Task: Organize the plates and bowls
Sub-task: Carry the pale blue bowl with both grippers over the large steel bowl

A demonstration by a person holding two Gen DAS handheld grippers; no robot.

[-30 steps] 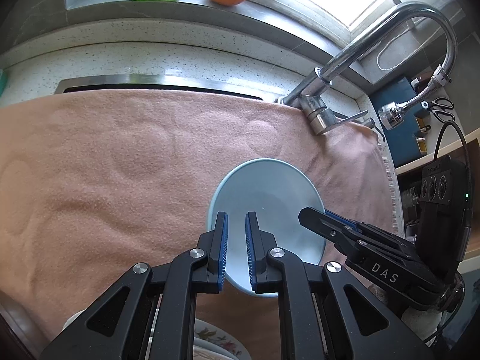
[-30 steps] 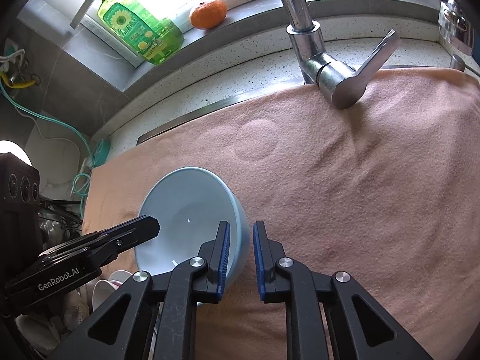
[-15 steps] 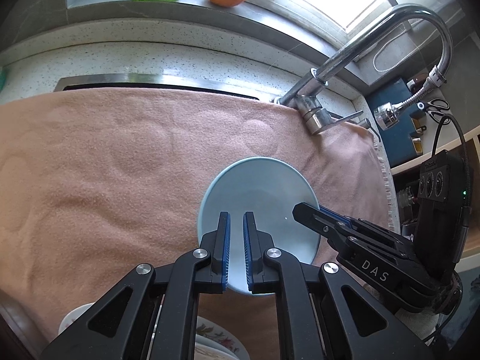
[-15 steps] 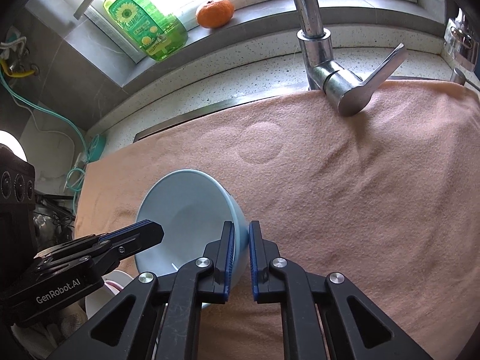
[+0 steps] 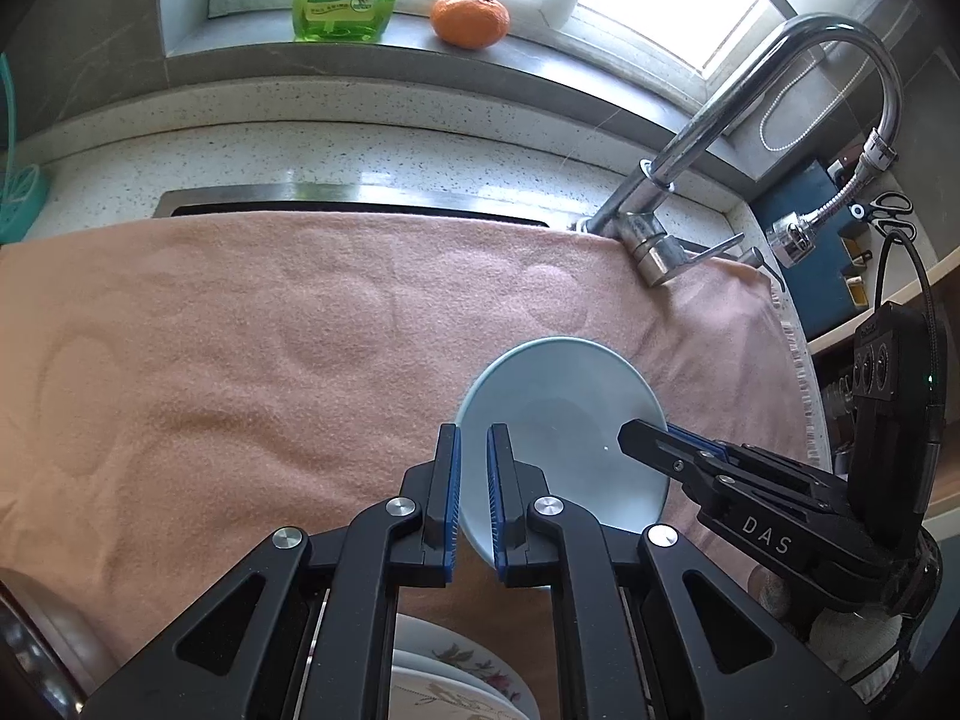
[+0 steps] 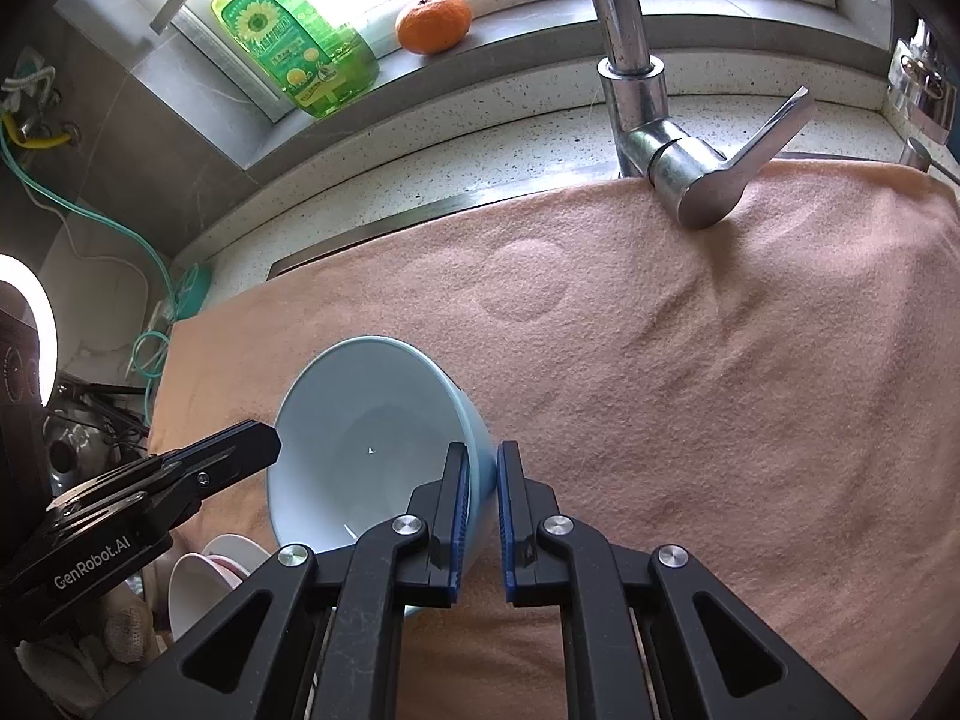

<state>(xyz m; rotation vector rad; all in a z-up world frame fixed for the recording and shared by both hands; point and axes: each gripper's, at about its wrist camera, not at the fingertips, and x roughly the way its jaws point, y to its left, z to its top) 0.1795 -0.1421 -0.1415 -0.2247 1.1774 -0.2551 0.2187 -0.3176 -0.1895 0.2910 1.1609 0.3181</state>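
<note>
We hold a pale blue bowl [image 5: 564, 420] between our two grippers, over the right part of the pink towel [image 5: 240, 360] that covers the worktop. Our left gripper [image 5: 473, 504] is clenched on the bowl's left rim, one blue pad inside the wall and one outside. Our right gripper [image 6: 480, 516] grasps the opposite rim the same way, pads pressed on either side of the wall. The bowl tilts, its opening turned toward the left wrist camera. Whether its base touches the towel we cannot tell.

At the towel's near edge, a flowered plate [image 5: 456, 684] shows under our left gripper, and a white dish with a pink rim [image 6: 204, 582] sits beside the bowl in the right wrist view. At the towel's far right corner stands the tap [image 5: 660, 228]. On the window sill behind sit a green soap bottle [image 6: 288, 42] and an orange [image 6: 433, 23].
</note>
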